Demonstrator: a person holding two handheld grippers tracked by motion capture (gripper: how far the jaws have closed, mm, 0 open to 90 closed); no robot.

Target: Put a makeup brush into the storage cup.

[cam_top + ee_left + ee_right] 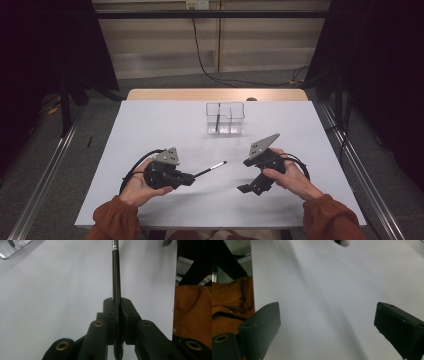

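My left gripper is shut on a thin black stick with a silver band near its far end, which points right and slightly away over the white table top. In the left gripper view the stick runs straight up from between the closed jaws of the left gripper. My right gripper is held just above the table at the right, open, its jaws turned toward the left. The right gripper has its jaws wide apart with bare table between them.
A clear divided plastic box stands at the table's far middle with a thin dark stick inside; its corner shows in the left gripper view. Orange sleeves come in from the front edge. Black curtains flank the table.
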